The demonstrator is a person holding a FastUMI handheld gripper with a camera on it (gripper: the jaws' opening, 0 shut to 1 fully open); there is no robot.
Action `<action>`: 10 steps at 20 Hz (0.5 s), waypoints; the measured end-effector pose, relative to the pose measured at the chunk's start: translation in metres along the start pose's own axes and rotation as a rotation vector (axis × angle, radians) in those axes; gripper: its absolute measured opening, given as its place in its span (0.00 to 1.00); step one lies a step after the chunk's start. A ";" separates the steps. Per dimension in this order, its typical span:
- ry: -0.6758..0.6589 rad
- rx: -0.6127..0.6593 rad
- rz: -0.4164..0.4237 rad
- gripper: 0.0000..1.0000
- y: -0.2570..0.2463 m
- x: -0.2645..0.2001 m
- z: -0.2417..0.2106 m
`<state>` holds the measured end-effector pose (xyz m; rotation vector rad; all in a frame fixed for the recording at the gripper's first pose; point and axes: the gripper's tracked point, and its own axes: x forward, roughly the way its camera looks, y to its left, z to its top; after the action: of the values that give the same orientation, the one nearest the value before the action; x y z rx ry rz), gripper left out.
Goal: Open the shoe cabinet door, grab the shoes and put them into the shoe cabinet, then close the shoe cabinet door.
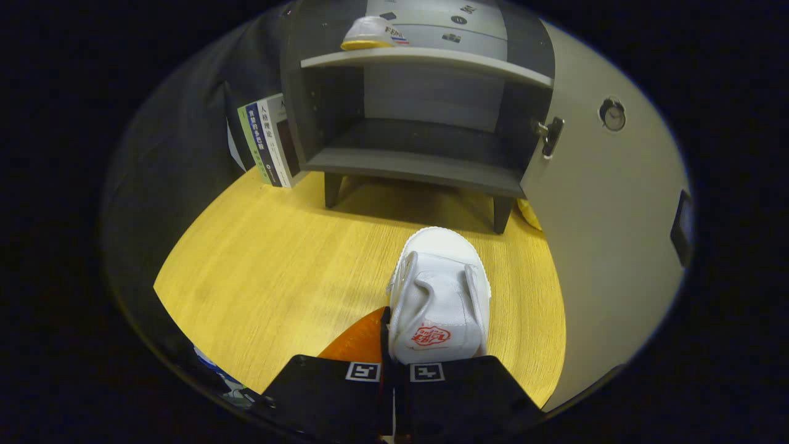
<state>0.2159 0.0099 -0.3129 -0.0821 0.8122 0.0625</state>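
I am holding the white shoe [441,296] by its heel, gripper [394,370] fingers nearly closed on it. I am aiming for the lower shelf [419,163] of the open cabinet [425,92], keeping clear of the door [607,246].

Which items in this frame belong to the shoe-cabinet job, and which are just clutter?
Job items: white shoe held at the gripper; second shoe on the upper shelf; shoe cabinet; its open door.
Clutter: books beside the cabinet.

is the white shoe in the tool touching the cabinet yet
Apart. In the gripper view the tool holds the white shoe with bare wooden floor between its toe and the cabinet.
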 end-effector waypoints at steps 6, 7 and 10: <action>-0.193 -0.063 0.003 0.03 0.010 -0.059 0.095; -0.221 -0.053 0.008 0.03 0.010 -0.068 0.112; -0.312 -0.021 0.013 0.03 0.005 -0.096 0.164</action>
<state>0.2676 0.0287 -0.1313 -0.0846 0.5008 0.0935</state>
